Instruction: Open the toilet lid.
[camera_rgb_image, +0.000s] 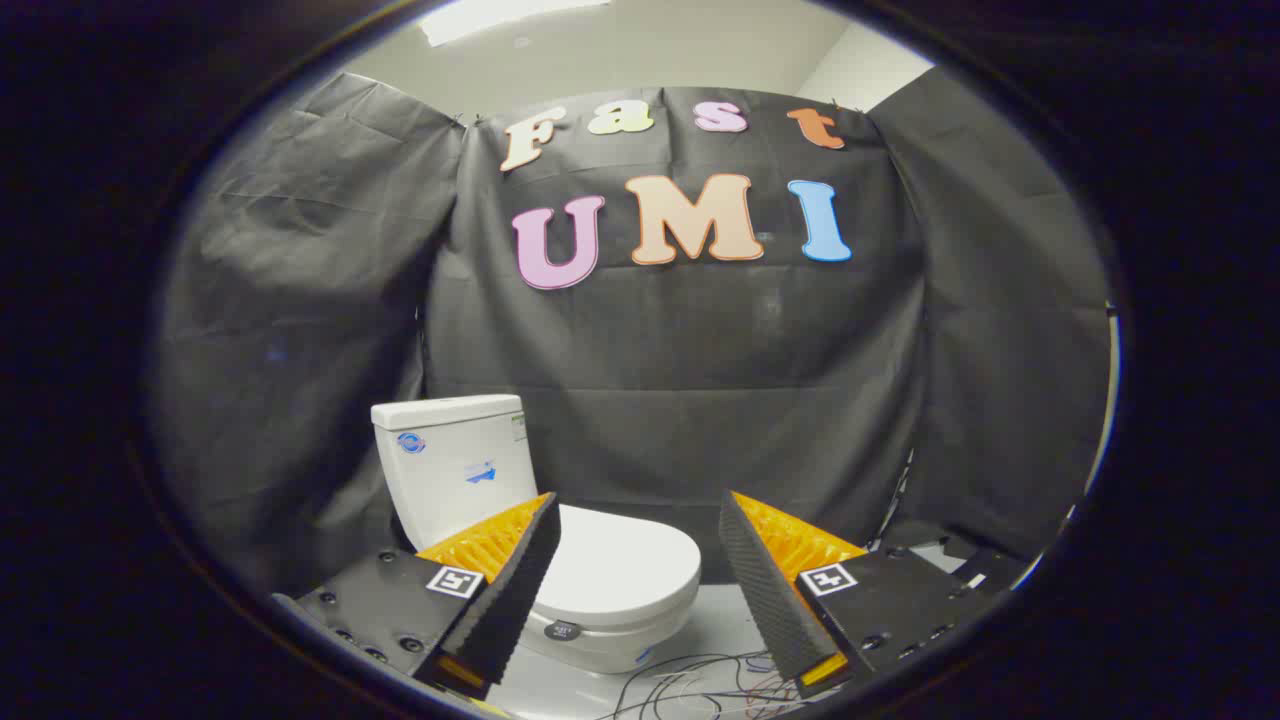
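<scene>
the toilet lid (622, 563) lies flat and closed on the bowl, beyond the tool (637, 513) at about 11 o'clock from its gap, with the tank (455, 455) behind it. the tool's fingers are spread wide, pinching nothing, apart from the lid. the lifting looks wholly undone. loose wires (700, 680) trail on the floor (720, 620).

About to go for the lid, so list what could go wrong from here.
1. The lid lies flat on the seat, so the open gripper may struggle to catch its thin front edge and could slip off.
2. Loose cables lie on the floor below the fingers and might snag.
3. A lid swung up hard could hit the tank.
</scene>
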